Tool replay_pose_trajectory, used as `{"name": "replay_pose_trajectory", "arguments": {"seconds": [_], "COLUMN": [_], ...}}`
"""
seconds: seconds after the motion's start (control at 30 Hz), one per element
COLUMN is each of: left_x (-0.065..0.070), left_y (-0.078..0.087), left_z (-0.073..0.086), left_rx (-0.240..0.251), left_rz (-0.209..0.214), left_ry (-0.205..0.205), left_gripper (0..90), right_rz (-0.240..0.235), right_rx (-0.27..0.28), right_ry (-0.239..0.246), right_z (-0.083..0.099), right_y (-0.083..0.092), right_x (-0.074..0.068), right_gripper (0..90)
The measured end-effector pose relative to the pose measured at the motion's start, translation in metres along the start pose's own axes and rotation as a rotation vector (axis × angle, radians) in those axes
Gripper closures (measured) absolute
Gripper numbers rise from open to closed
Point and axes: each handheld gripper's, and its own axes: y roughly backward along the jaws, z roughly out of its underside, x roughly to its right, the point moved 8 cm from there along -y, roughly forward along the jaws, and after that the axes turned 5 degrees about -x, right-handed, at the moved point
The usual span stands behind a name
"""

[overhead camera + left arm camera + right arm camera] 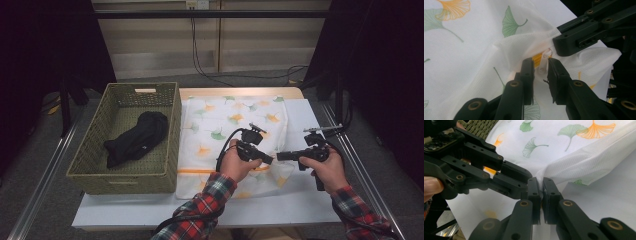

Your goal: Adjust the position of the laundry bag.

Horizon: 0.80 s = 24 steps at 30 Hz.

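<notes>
the right hand-held gripper [541, 185] is clamped on the near edge of the white leaf-print laundry bag [235, 117], pinning the fabric so the zipper end stays taut. just beside it, the left hand-held gripper [541, 67] has its jaws slightly apart around the small white zipper pull [545, 58], seemingly not gripping it. the bag lies flat on the table [310, 117]. further left, the woven basket [95, 152] holds a black garment [137, 136].

Basket [95, 165] left of cloth bag [220, 125]; garment [136, 137] in basket.
</notes>
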Motion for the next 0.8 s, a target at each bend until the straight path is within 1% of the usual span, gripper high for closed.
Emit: {"name": "replay_pose_trajectory", "arguments": {"seconds": [0.03, 0.07, 0.13, 0.17, 0.2, 0.23, 0.27, 0.3, 0.33, 0.37, 0.4, 0.43, 0.47, 0.53, 0.57, 0.6, 0.67, 0.73, 0.77, 0.8], "left_x": [-0.0009, -0.0024, -0.0039, -0.0049, -0.0062, -0.0066, -0.0062, -0.0061, -0.0053, -0.0045, -0.0045, -0.0034, -0.0032, -0.0039, -0.0036, -0.0036, -0.0026, -0.0029, -0.0044, -0.005], "left_y": [-0.0007, -0.0018, -0.0025, -0.002, -0.0006, 0.0005, 0.0011, 0.0018, 0.0023, 0.0026, 0.0028, 0.0032, 0.0042, 0.0051, 0.004, 0.0023, 0.0008, -0.0003, -0.0004, 0.0], "left_z": [0.0006, 0.0006, -0.0001, 0.0004, 0.0005, 0.0006, 0.0003, 0.0002, -0.0005, -0.0007, -0.0007, -0.0015, -0.0027, -0.0038, -0.0027, -0.0029, -0.0023, -0.0028, -0.0019, -0.0013], "left_rx": [-0.01, -0.01, -0.001, -0.005, -0.002, -0.003, -0.001, 0.0, 0.006, 0.006, 0.001, 0.004, 0.011, 0.012, -0.001, 0.002, 0.001, 0.013, 0.008, 0.001], "left_rz": [-0.007, -0.017, -0.004, 0.015, 0.021, 0.019, 0.03, 0.035, 0.024, 0.029, 0.025, 0.033, 0.026, 0.031, 0.036, 0.039, 0.061, 0.064, 0.036, 0.025], "left_ry": [-0.005, -0.007, 0.002, 0.004, 0.012, 0.009, 0.008, 0.004, 0.009, 0.008, -0.004, -0.002, 0.006, 0.012, 0.016, 0.015, 0.028, 0.032, 0.031, 0.025], "left_gripper": [73.2, 74.5, 77.1, 79.0, 80.0, 80.6, 81.1, 81.5, 81.9, 82.1, 82.4, 82.4, 84.1, 85.0, 86.8, 87.7, 89.9, 89.5, 86.5, 81.7], "right_rz": [-0.002, 0.001, 0.001, -0.003, -0.003, -0.004, -0.007, -0.007, -0.009, -0.008, -0.007, -0.006, -0.003, -0.001, -0.006, -0.005, 0.001, 0.006, 0.008, 0.006], "right_rx": [0.0, -0.001, -0.003, -0.003, -0.002, 0.001, -0.001, -0.003, -0.001, 0.0, -0.003, -0.003, -0.009, -0.011, -0.006, -0.006, -0.01, -0.014, -0.011, -0.009], "right_ry": [0.001, 0.003, 0.001, 0.003, 0.005, 0.004, 0.001, 0.002, 0.002, -0.002, -0.001, 0.003, 0.007, -0.001, -0.006, -0.009, 0.004, 0.001, 0.003, -0.001], "right_z": [-0.0004, -0.0008, -0.0015, -0.0021, -0.0023, -0.0025, -0.0024, -0.0023, -0.0025, -0.0024, -0.002, -0.0016, -0.0007, 0.0007, 0.0005, 0.0005, 0.0009, 0.0014, 0.0014, 0.0018], "right_y": [0.0002, -0.0001, -0.0011, -0.0014, -0.0015, -0.0018, -0.002, -0.0023, -0.0025, -0.003, -0.0032, -0.0034, -0.0032, -0.0026, -0.0021, -0.0017, -0.0022, -0.0014, -0.0012, -0.0009], "right_x": [0.0001, 0.0003, 0.0003, 0.0005, 0.0008, 0.0012, 0.0011, 0.0016, 0.0017, 0.0014, 0.001, 0.0009, 0.0013, 0.0026, 0.0027, 0.0026, 0.002, 0.0018, 0.0025, 0.0028], "right_gripper": [86.4, 86.5, 86.5, 86.5, 86.5, 86.5, 86.5, 86.5, 86.5, 86.5, 86.5, 86.5, 86.5, 86.5, 86.5, 86.5, 86.5, 86.5, 86.5, 86.5]}}
